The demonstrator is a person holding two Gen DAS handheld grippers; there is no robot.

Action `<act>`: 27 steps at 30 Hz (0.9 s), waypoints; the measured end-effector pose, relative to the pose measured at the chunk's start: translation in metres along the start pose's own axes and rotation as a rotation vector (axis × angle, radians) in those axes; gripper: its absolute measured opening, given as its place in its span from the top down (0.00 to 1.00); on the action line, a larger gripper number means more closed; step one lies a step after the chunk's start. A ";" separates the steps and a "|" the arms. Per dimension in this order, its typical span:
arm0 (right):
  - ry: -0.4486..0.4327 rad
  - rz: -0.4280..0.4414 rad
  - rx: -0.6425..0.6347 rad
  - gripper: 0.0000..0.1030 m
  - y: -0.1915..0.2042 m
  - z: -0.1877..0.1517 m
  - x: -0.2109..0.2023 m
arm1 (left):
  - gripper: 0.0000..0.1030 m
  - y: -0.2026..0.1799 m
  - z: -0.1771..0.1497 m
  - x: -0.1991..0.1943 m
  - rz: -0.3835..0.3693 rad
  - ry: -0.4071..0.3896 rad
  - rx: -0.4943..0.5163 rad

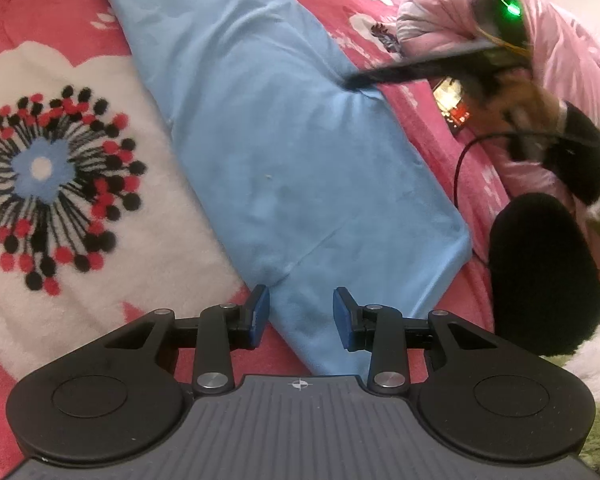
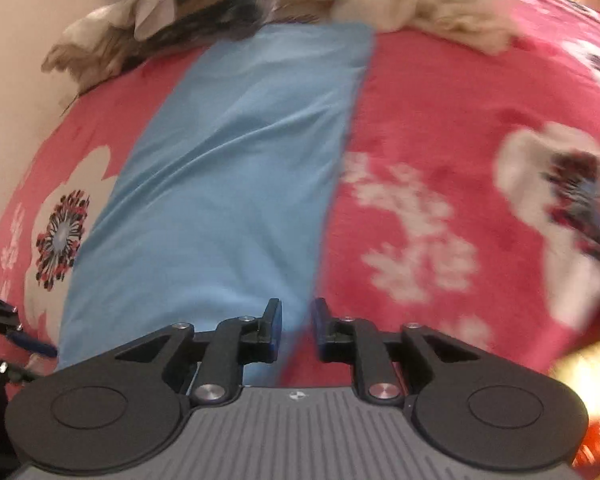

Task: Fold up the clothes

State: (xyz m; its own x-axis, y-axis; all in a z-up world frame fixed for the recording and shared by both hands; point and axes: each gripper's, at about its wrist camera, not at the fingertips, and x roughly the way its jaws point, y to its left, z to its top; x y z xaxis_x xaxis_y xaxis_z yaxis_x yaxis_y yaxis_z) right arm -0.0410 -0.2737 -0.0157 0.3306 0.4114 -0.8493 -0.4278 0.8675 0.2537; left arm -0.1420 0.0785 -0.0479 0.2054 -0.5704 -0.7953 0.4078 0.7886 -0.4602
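Lying flat: blue garment (image 1: 284,152), folded into a long strip, stretched across the red flowered blanket (image 1: 60,32) on the bed.
Left gripper (image 1: 300,318): jaws part open over the strip's near end, nothing pinched between them.
Right gripper (image 2: 296,328): jaws narrowly apart at the strip's right edge, pads not pressing cloth; view blurred.
Far end: strip reaches a beige and dark heap of clothes (image 2: 204,4).
Right side: pink quilted jacket (image 1: 540,40), black cable (image 1: 460,160) beside it.
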 end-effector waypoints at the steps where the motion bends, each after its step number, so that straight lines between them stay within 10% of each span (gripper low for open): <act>1: -0.017 0.009 0.012 0.79 0.000 -0.003 -0.010 | 0.67 0.000 0.000 -0.001 0.008 -0.006 0.002; 14: 0.399 0.083 0.078 0.74 0.025 -0.086 -0.022 | 0.67 0.001 -0.009 0.010 -0.075 0.048 -0.013; 19: 0.316 0.067 0.170 0.61 0.008 -0.080 -0.042 | 0.65 0.000 -0.021 0.019 -0.172 0.163 0.027; 27: 0.200 0.112 0.356 0.60 -0.027 -0.070 -0.023 | 0.65 0.017 -0.020 0.008 -0.130 0.071 -0.051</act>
State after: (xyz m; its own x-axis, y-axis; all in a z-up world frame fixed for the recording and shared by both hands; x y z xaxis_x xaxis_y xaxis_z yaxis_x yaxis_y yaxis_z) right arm -0.0962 -0.3258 -0.0356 0.1141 0.4769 -0.8715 -0.1233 0.8773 0.4639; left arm -0.1506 0.0917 -0.0703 0.0896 -0.6526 -0.7524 0.3809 0.7205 -0.5795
